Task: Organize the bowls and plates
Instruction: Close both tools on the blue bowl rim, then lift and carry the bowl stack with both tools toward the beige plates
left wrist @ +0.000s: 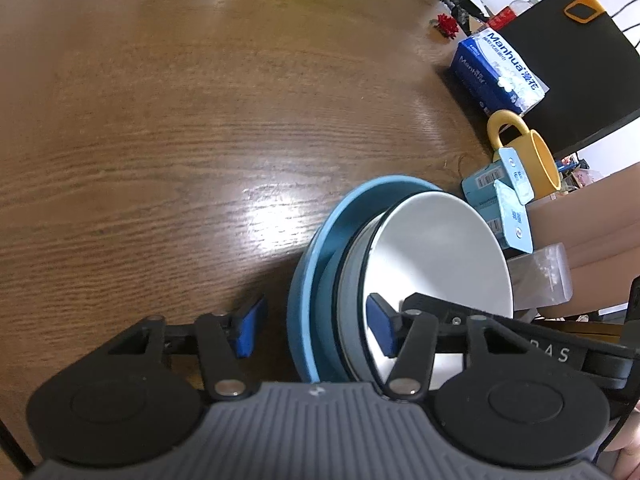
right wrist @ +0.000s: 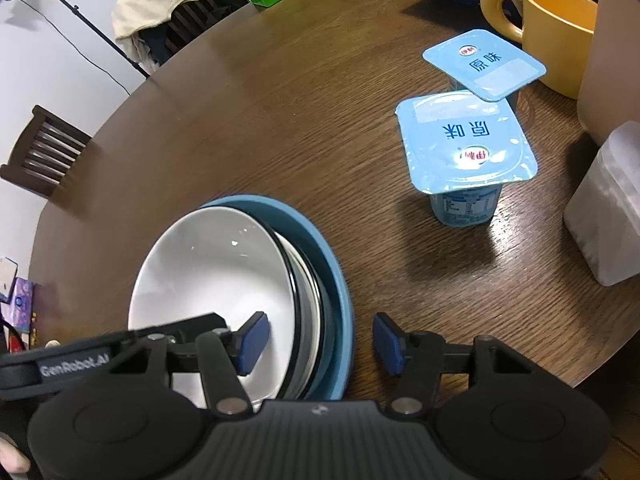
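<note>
A: Where's the stack?

B: Near the tabletop (right wrist: pixel 280 128) edge closest to both hands. A white bowl (left wrist: pixel 436 256) sits nested in a grey bowl (left wrist: pixel 352 292), and both rest on a blue plate (left wrist: pixel 316 264).

A: Left gripper (left wrist: pixel 316 330)?

B: It straddles the stack's rim on its side. One blue finger pad hangs outside the plate over bare wood, the other sits inside the white bowl. The fingers stand partly apart; neither pad presses on the rims.

A: Right gripper (right wrist: pixel 320 342)?

B: Mirror case on the opposite rim. One pad is over the white bowl's interior, the other outside the blue plate (right wrist: pixel 336 280). Fingers partly apart, rims between them, no contact that I can make out.

A: Open room?

B: On the left side, broad bare wood runs away to the far curved edge. On the right it is crowded: two yogurt cups (right wrist: pixel 466 160) stand near the stack, apart from it, with a yellow mug (right wrist: pixel 556 32) just behind them. A translucent container (right wrist: pixel 608 208) and a cardboard box (left wrist: pixel 592 216) close off that flank. A blue tissue pack (left wrist: pixel 496 72) lies farther back.

A: Table edge?

B: Rounded, dark rimmed; a wooden chair (right wrist: pixel 44 152) stands beyond it.
</note>
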`<state>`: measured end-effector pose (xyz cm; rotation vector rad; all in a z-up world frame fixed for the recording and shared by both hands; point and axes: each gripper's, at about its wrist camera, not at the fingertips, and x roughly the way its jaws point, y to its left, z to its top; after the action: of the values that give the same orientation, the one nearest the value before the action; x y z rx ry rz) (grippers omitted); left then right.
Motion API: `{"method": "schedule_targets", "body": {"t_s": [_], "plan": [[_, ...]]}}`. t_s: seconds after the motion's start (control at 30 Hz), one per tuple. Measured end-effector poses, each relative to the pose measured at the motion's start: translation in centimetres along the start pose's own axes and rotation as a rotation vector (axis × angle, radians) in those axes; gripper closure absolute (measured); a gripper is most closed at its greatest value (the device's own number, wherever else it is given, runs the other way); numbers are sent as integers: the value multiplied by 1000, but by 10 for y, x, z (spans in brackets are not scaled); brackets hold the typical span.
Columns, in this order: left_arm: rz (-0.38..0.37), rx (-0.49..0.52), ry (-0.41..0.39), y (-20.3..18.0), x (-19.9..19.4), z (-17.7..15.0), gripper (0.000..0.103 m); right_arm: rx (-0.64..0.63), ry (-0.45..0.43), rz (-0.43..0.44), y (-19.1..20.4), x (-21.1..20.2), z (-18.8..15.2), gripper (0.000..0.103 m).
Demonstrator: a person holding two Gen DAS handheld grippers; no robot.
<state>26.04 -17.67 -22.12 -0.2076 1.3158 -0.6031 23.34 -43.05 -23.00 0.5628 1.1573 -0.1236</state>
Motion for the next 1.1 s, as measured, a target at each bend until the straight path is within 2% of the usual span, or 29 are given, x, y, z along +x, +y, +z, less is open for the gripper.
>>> {"method": "schedule_targets", "body": {"t_s": [0.27,0.4,0.73,1.1], "plan": [[-9,-25,-22,0,-1,-2,52,-23,22,53,-2,5,4,49],[-23,-56,-31,0,0,-3,59,-38,30,84,-4,6,7,55],[-3,-113,-79,-1,-1,-9,58,-87,57,137,-12,6,12,56],[21,-141,-118,-7,4,-8,51,-140,76,194,-21,3,13,57]]}}
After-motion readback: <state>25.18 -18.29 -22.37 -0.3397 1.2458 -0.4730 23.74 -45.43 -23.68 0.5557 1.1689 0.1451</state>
